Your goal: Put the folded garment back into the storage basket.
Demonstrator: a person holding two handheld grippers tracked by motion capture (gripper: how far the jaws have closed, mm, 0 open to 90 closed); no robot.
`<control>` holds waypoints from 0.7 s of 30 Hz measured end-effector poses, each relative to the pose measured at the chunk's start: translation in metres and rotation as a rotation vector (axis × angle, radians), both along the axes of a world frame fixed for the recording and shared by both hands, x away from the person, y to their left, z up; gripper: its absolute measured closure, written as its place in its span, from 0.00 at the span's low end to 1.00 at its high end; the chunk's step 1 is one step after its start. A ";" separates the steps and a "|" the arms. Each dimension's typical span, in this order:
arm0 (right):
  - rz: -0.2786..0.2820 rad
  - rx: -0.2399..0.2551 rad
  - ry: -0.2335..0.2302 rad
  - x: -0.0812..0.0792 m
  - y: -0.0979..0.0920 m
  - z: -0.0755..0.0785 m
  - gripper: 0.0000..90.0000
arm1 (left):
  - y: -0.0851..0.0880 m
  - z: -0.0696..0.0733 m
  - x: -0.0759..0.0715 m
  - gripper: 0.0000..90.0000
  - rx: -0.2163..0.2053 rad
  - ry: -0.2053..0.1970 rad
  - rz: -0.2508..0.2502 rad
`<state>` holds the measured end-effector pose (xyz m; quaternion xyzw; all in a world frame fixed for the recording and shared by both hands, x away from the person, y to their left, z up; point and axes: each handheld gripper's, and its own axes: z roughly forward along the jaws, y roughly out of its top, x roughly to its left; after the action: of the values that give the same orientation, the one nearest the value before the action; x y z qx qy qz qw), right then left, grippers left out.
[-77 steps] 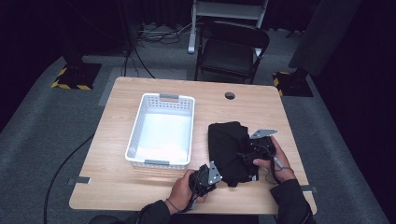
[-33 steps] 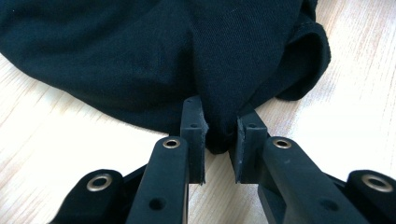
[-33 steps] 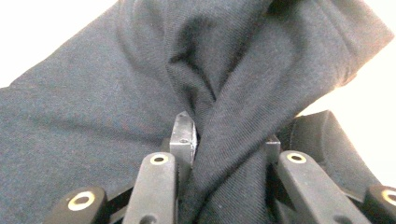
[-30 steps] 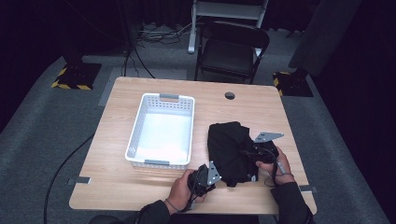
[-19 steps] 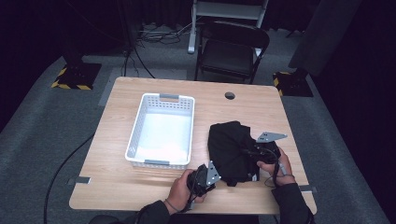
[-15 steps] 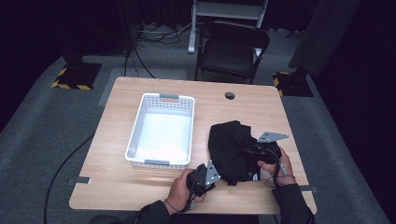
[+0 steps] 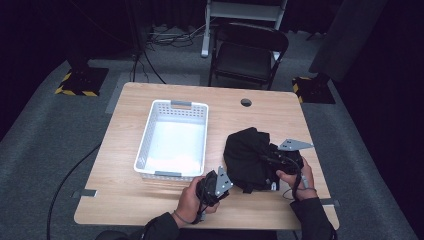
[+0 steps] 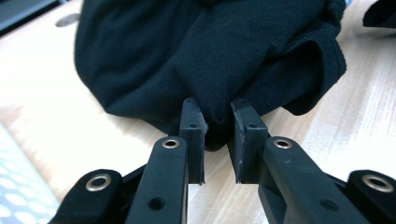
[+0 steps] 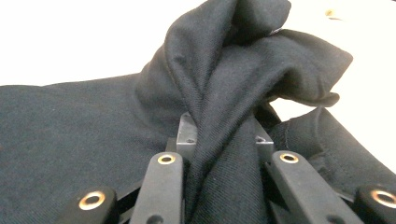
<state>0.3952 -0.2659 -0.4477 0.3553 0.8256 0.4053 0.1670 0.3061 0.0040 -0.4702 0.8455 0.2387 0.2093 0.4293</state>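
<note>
A crumpled black garment (image 7: 248,156) lies on the right half of the wooden table (image 7: 125,200), bunched up between my two hands. My left gripper (image 7: 226,176) sits at its near left edge, shut on a fold of the black cloth (image 8: 215,126) pinched between its pads. My right gripper (image 7: 265,159) reaches in from the right, and its jaws have just been closing on a thick ridge of the garment (image 9: 224,135) that stands up between them. The cloth rises off the table where both grippers hold it.
A white plastic basket (image 7: 150,135), with nothing in it, stands left of the garment near the table's middle. A round cable hole (image 7: 245,102) is in the far right part of the table. A dark folding chair (image 7: 250,50) stands behind the table.
Both grippers have risen a little with the cloth, and the garment has bunched up taller and narrower between them. The right gripper's jaws have tightened on its fold.
</note>
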 end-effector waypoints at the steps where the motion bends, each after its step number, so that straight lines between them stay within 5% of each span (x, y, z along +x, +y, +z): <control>1: -0.006 0.003 -0.015 -0.001 0.002 0.003 0.82 | 0.001 0.003 0.000 0.85 0.004 -0.014 0.007; 21: -0.037 0.027 -0.088 -0.003 0.009 0.018 0.84 | 0.006 0.016 0.001 0.87 0.003 -0.046 0.010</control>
<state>0.3921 -0.2568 -0.4299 0.3544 0.8053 0.4284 0.2057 0.3075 0.0098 -0.4544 0.8400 0.2327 0.2311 0.4322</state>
